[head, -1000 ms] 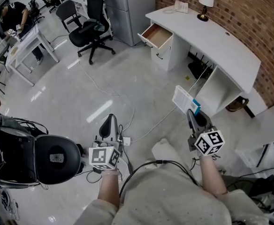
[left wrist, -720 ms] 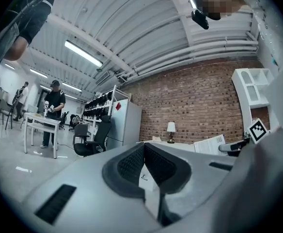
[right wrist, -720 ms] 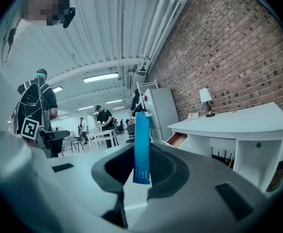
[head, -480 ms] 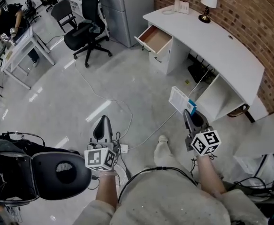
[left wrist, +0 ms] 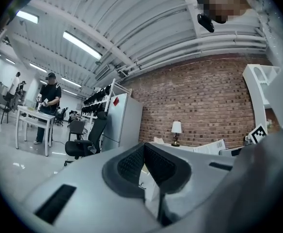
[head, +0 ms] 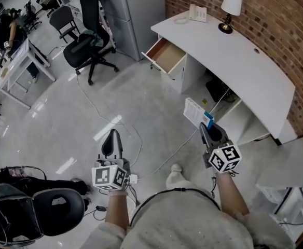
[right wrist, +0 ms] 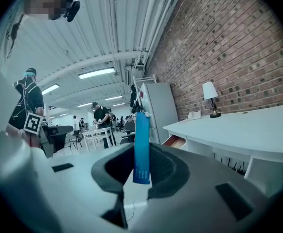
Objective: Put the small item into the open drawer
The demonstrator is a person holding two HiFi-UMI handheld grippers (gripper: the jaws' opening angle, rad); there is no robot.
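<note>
My right gripper [head: 207,127] is shut on a small flat box [head: 195,111], white with a blue edge, held upright above the floor. In the right gripper view the box [right wrist: 142,147] stands on edge between the dark pads [right wrist: 165,166]. The open drawer [head: 164,55], wooden inside, sticks out of the white curved desk [head: 245,56] ahead and to the left of the box, well apart from it; it shows small in the right gripper view as well, drawer [right wrist: 176,141]. My left gripper [head: 111,139] hangs low at the left, shut and holding nothing [left wrist: 144,145].
A lamp [head: 230,4] and a phone [head: 197,13] stand on the desk. A black office chair [head: 84,40] and a grey cabinet [head: 128,9] are left of the drawer. A cable [head: 105,115] trails over the floor. Another black chair [head: 53,206] is at my lower left.
The view has drawn nearer to the desk and drawer. Both grippers keep their pose, the right one still holding the box. The black chair at lower left has slipped back.
</note>
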